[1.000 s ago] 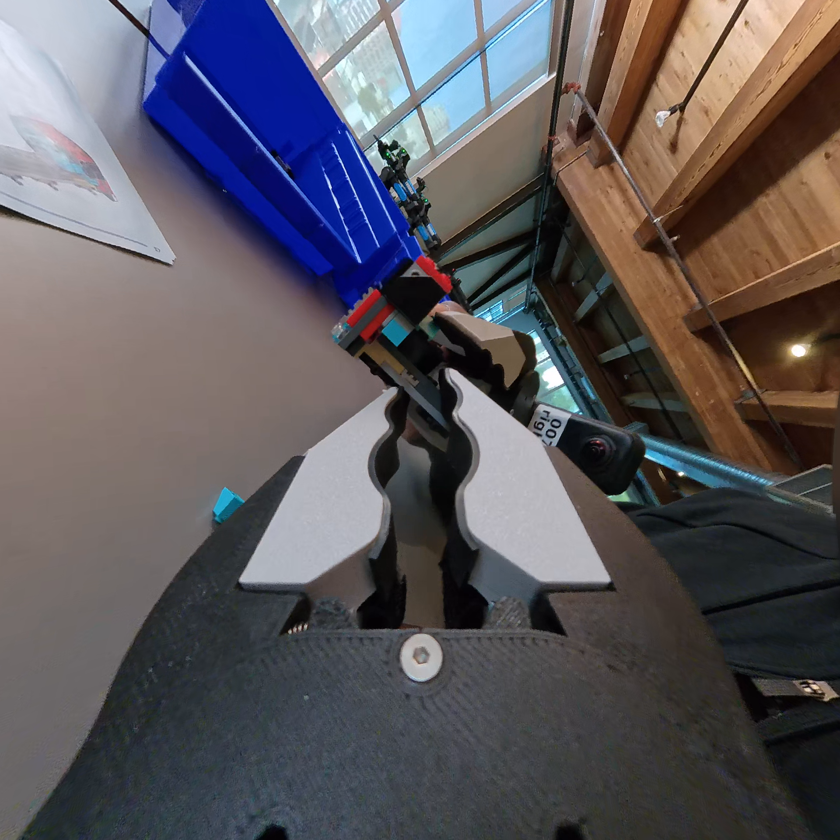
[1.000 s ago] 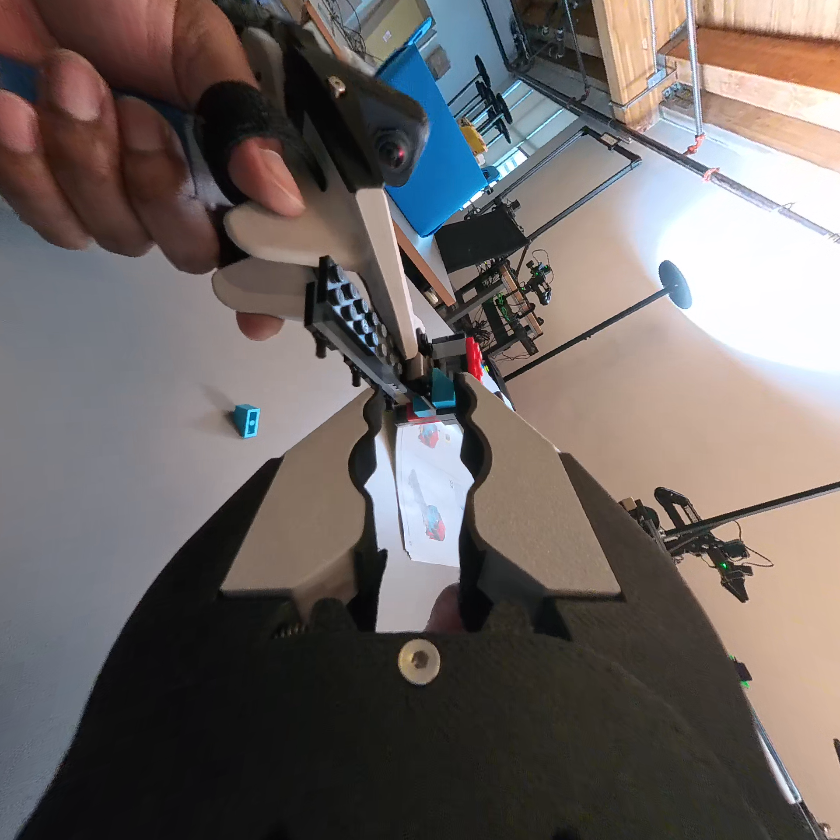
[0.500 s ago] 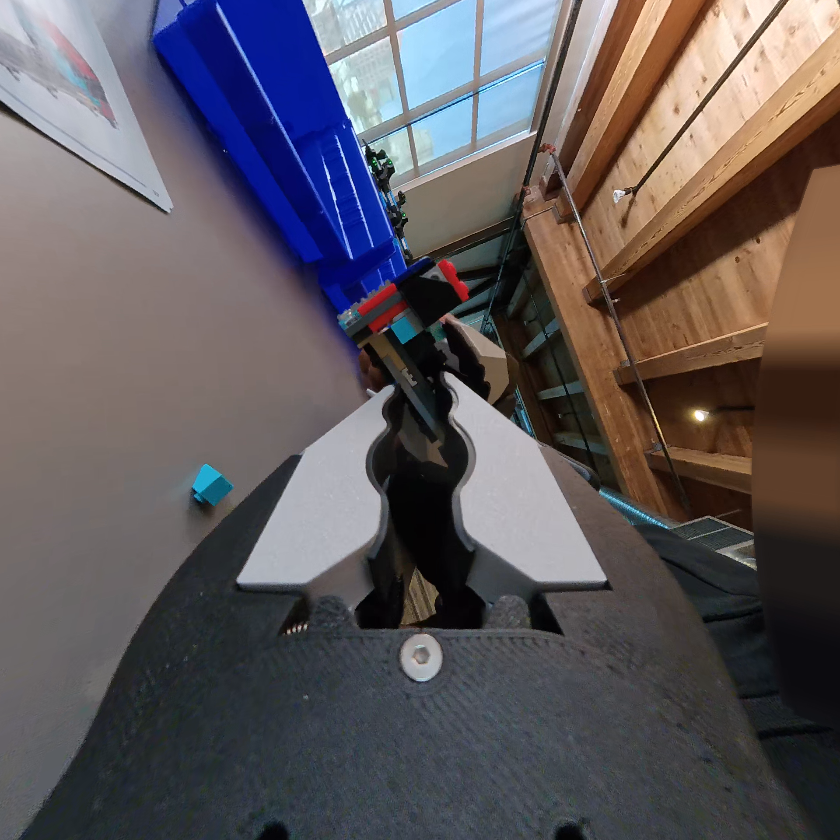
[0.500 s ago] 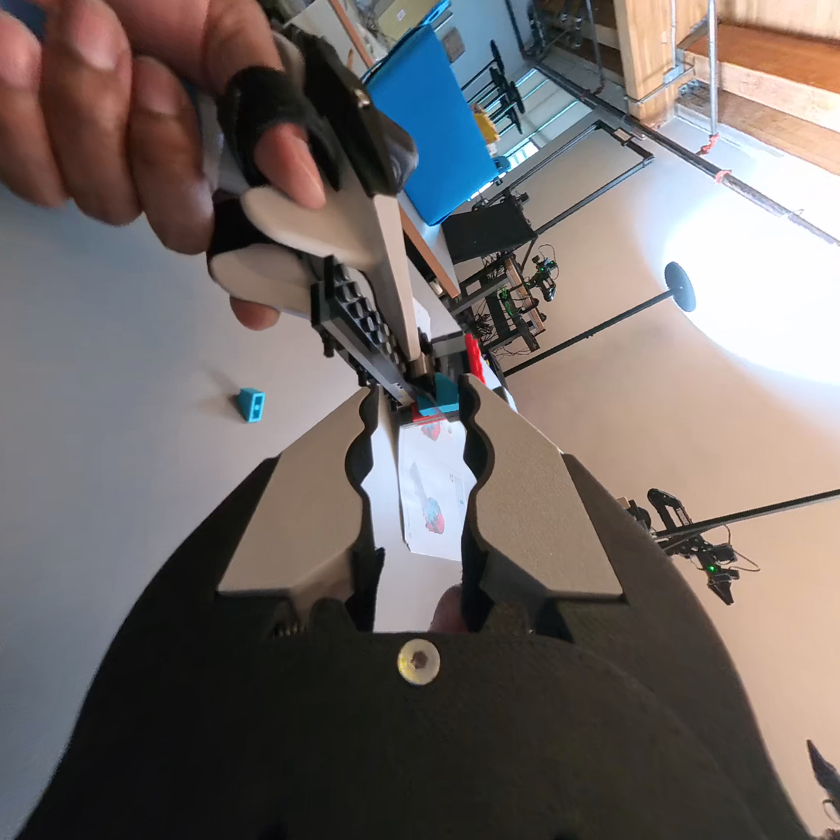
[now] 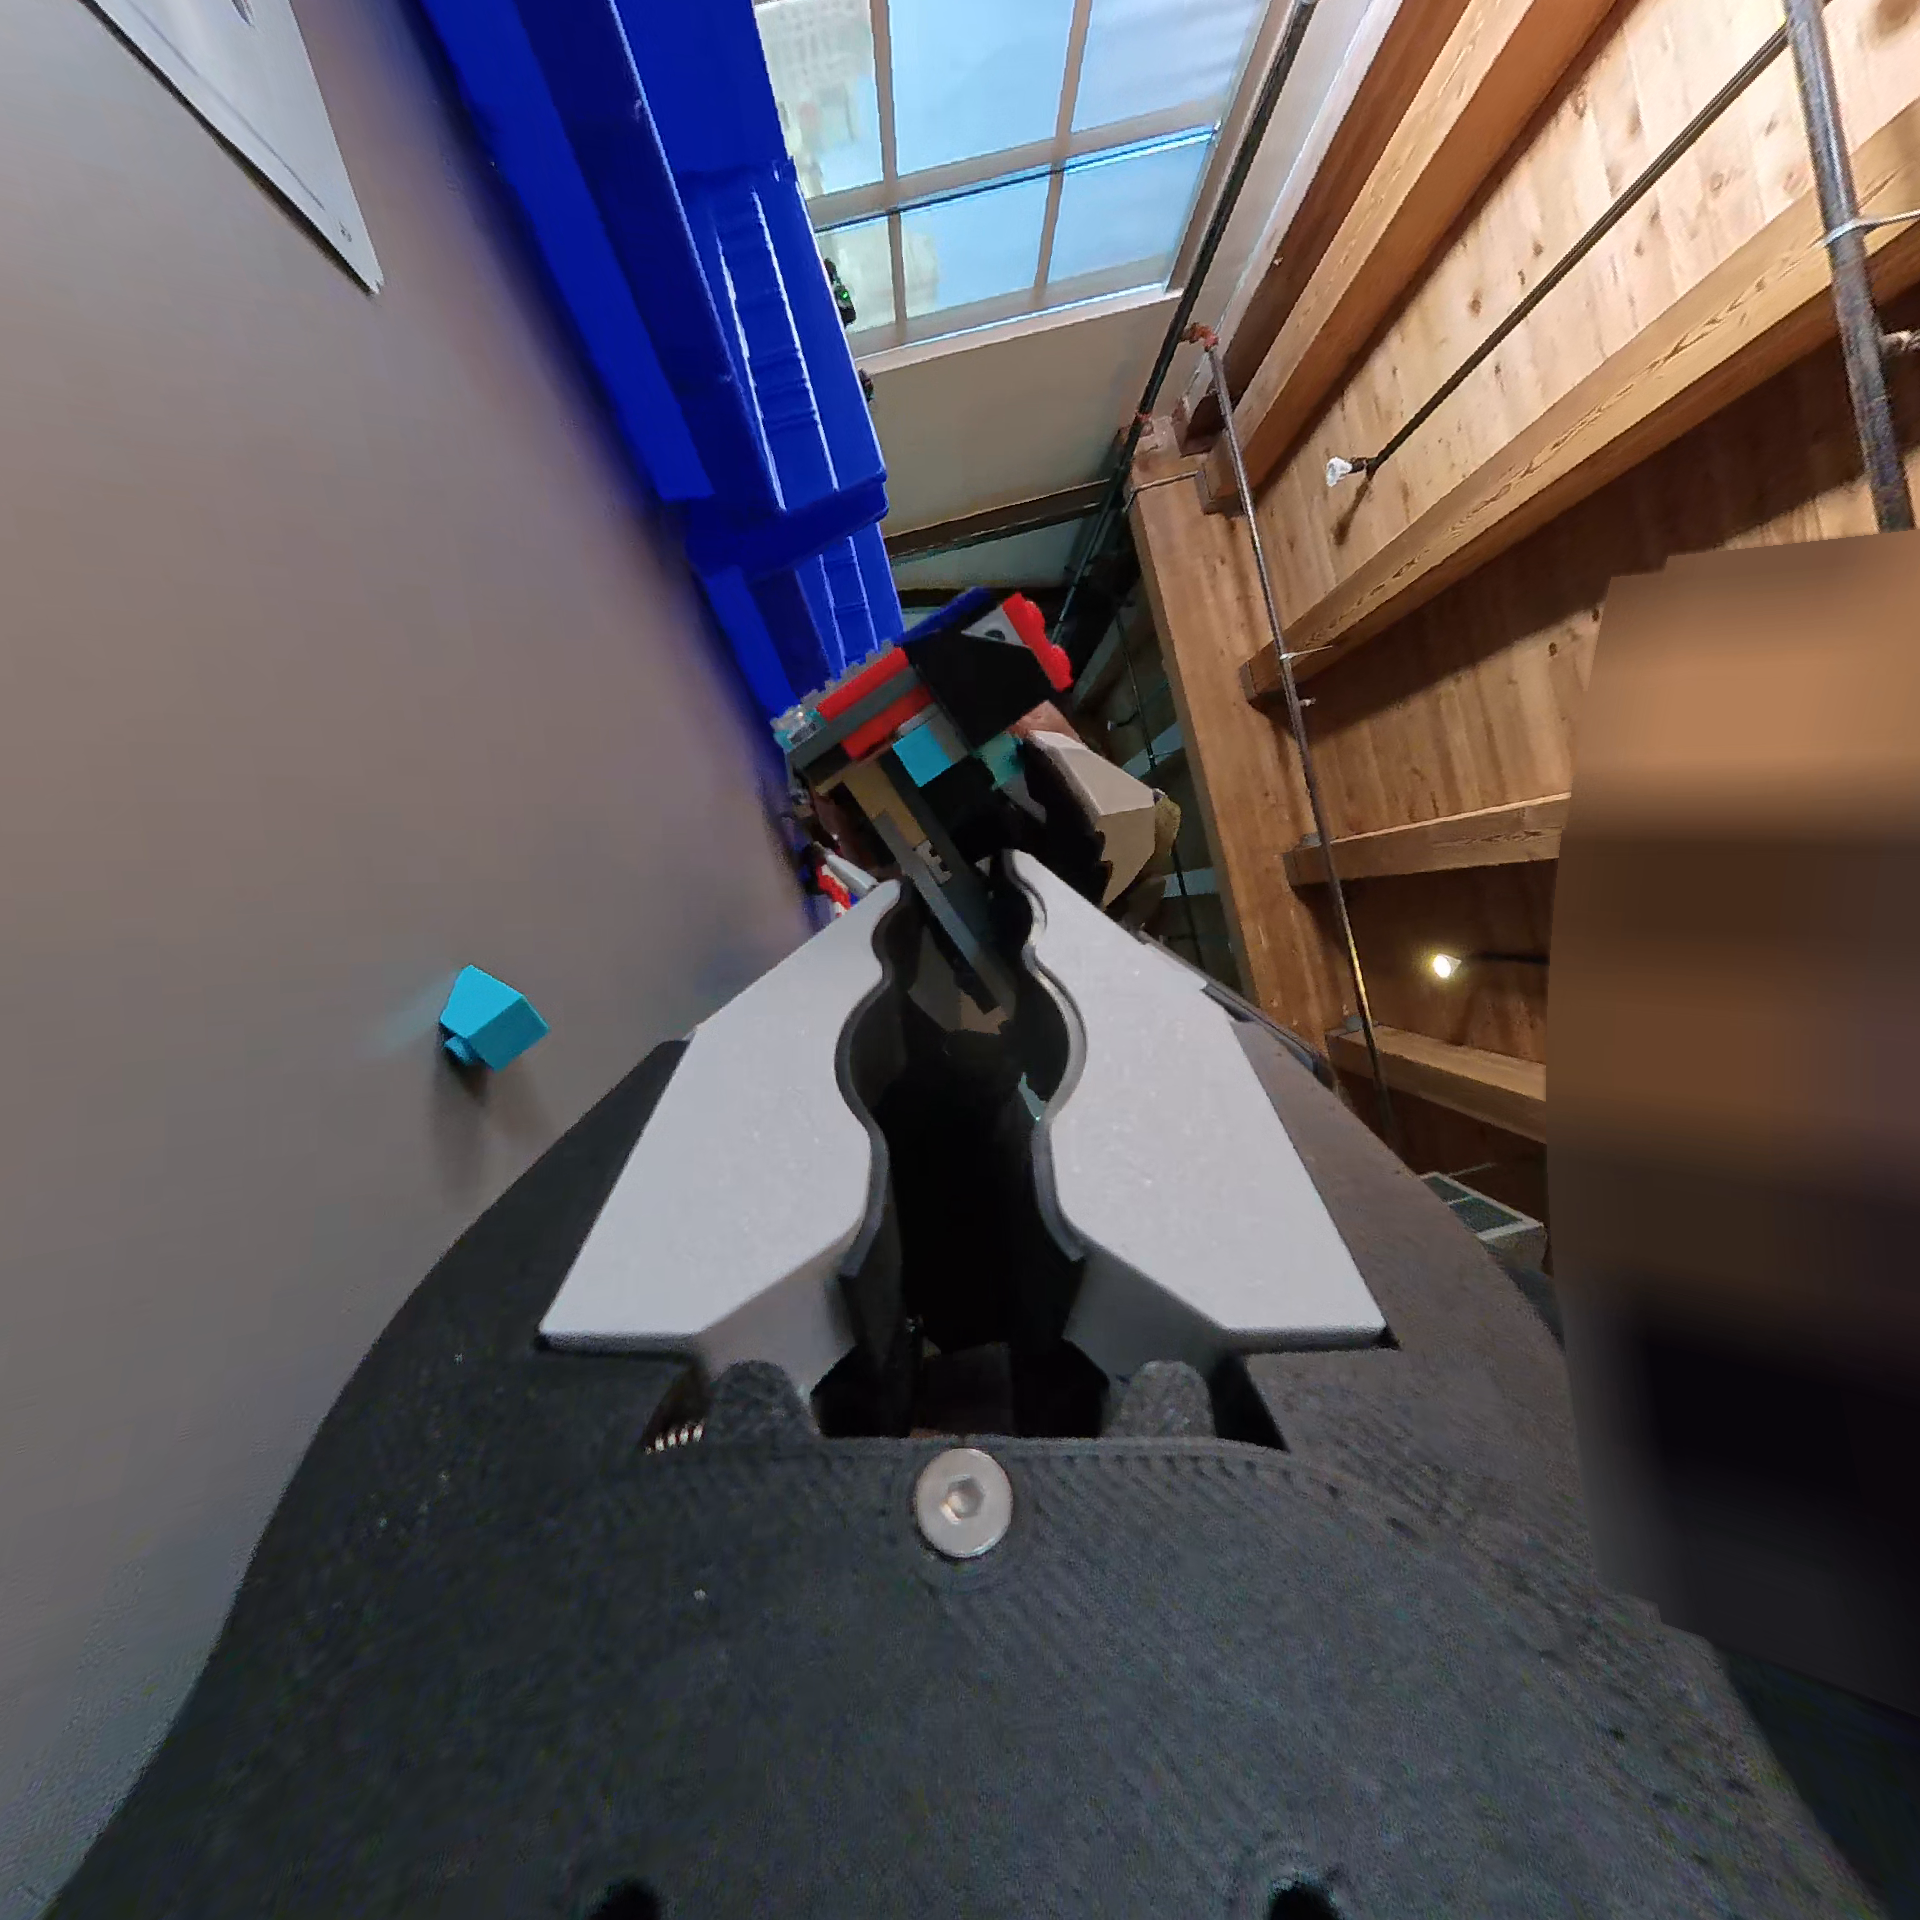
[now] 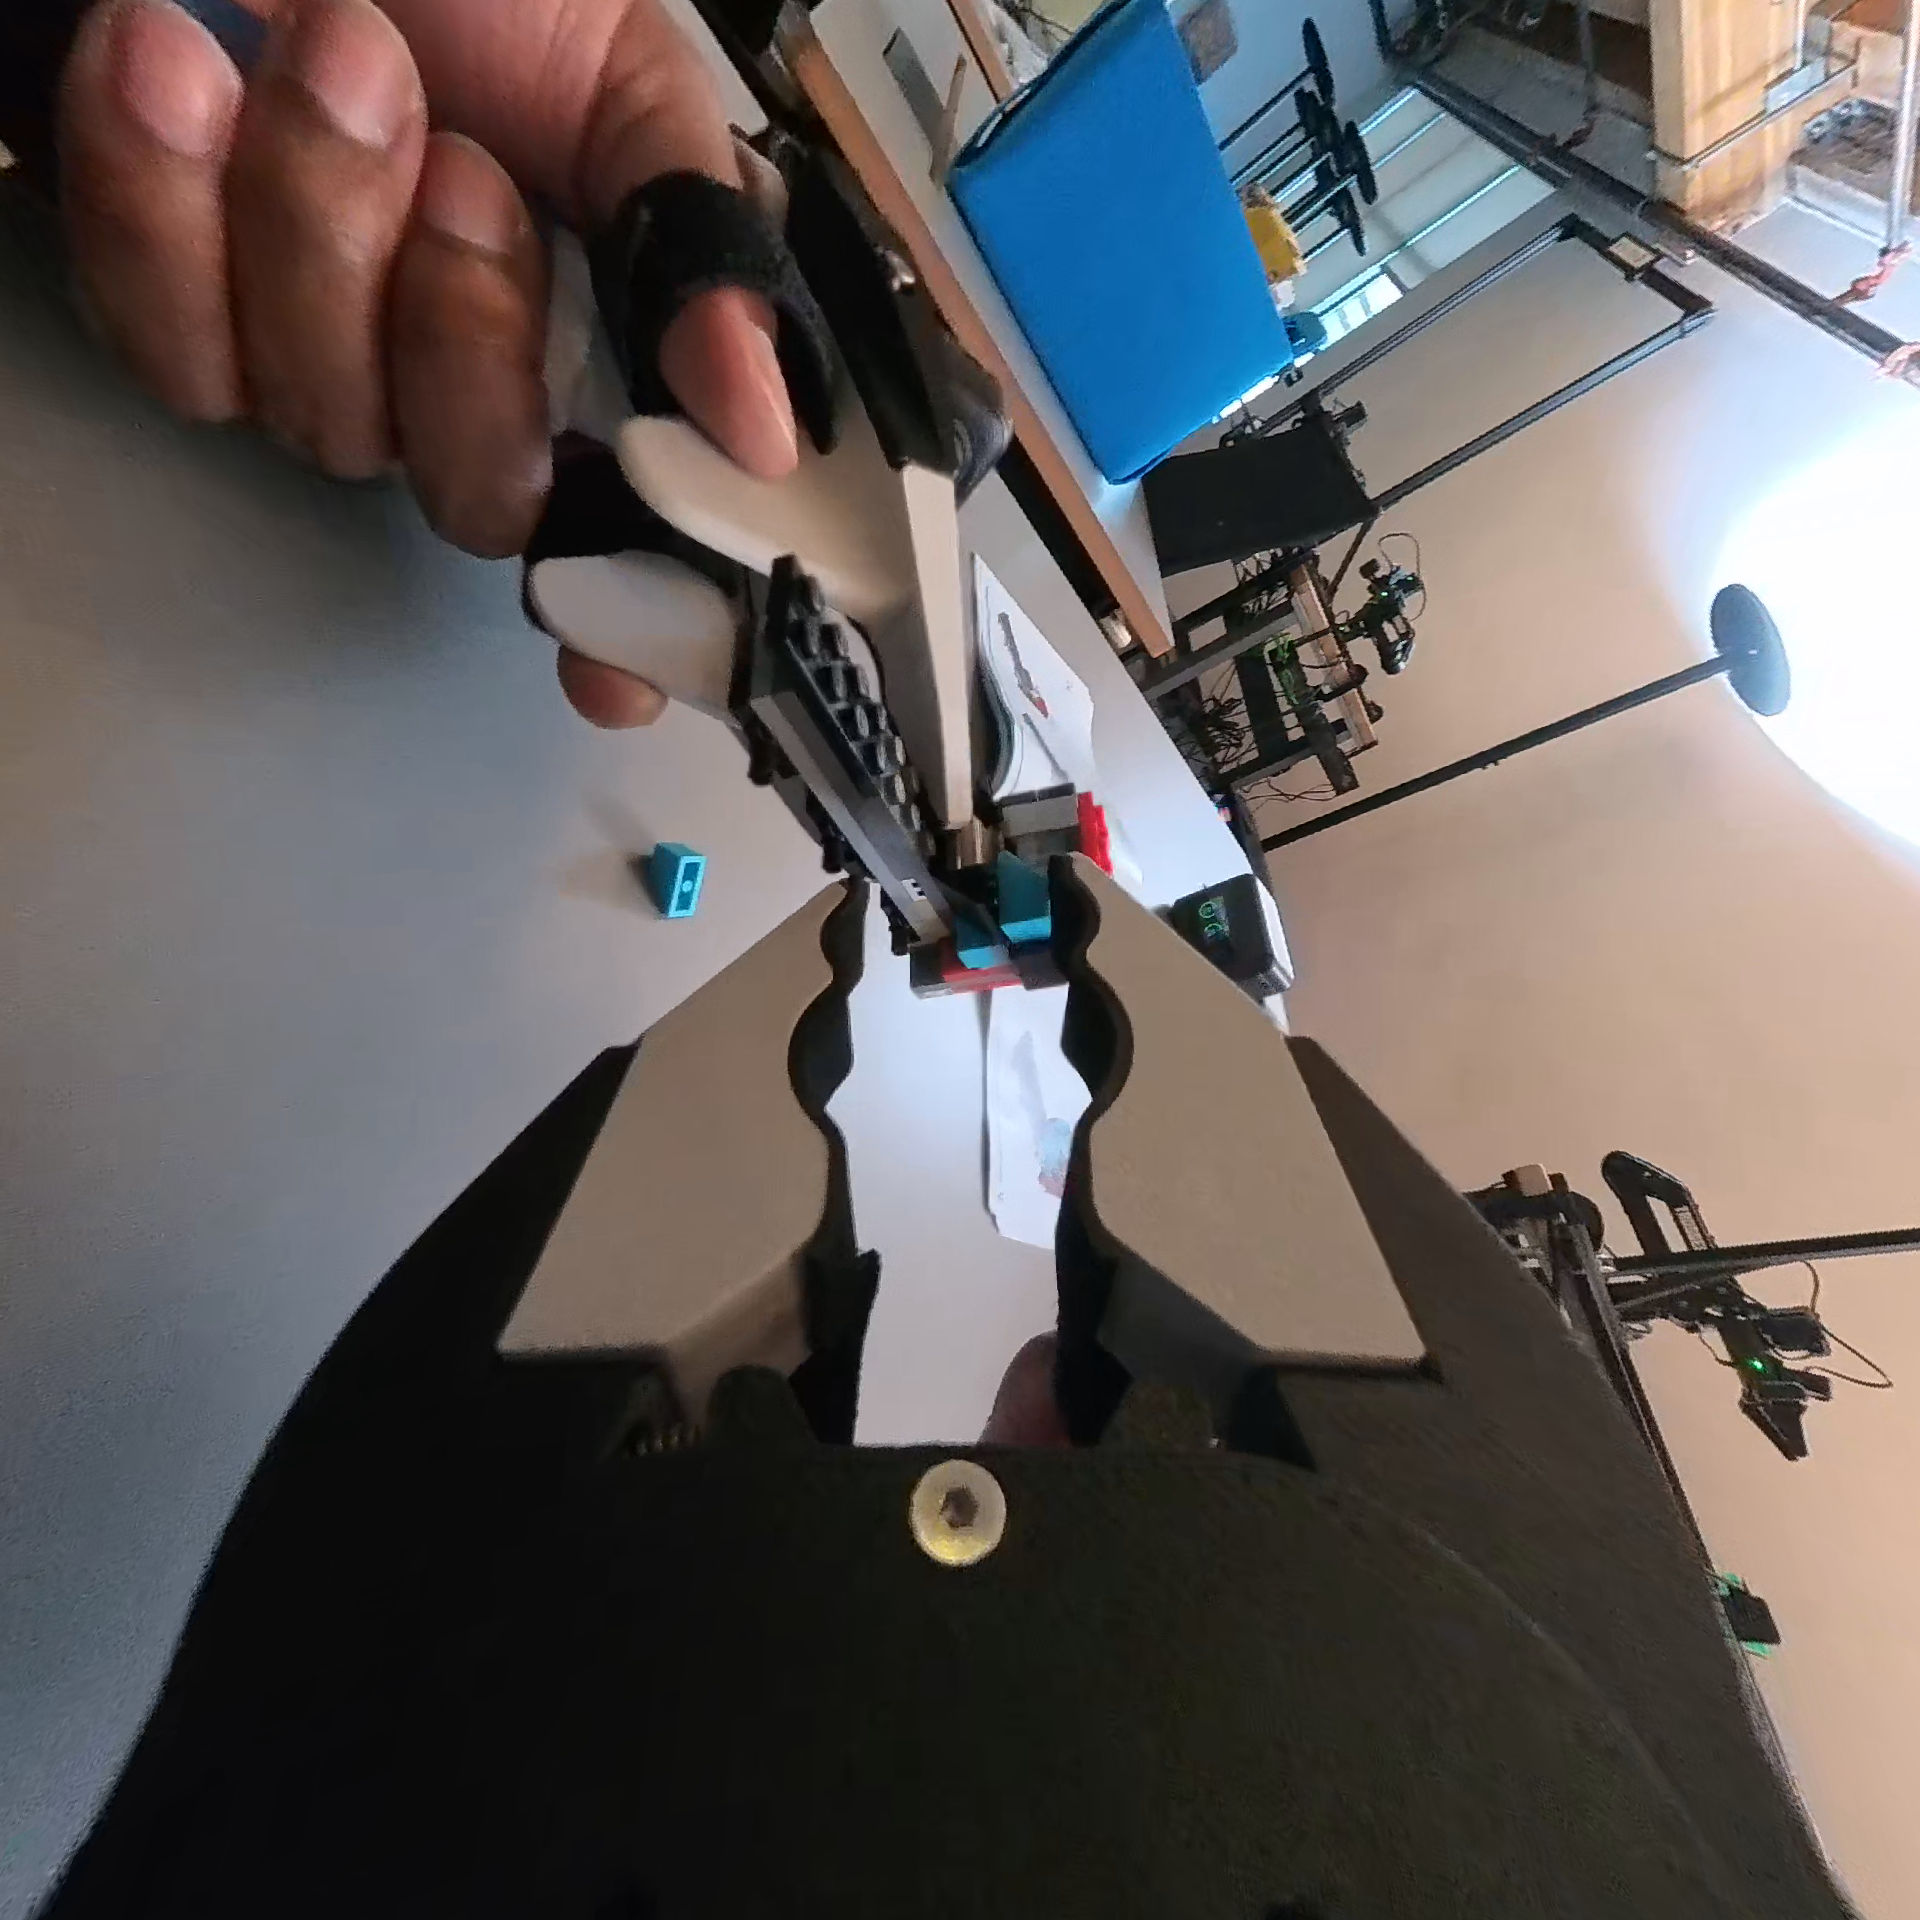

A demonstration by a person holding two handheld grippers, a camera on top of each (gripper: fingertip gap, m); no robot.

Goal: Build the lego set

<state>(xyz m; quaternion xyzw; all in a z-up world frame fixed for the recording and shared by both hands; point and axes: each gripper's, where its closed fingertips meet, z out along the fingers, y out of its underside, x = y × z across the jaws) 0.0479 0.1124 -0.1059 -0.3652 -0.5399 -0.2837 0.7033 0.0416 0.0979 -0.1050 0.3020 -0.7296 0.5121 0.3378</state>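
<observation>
Clearly the left gripper clamps the black plate of the lego model, while the right gripper, seemingly pinching its teal end at twelve o'clock, could twist bricks loose.

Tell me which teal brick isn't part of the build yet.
The teal slope brick lying alone on the grey table. The other teal bricks are already attached to the lego model both tools hold.

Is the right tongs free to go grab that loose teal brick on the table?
Probably not yet: the right tongs are closed around the model. The teal brick itself lies unobstructed.
</observation>
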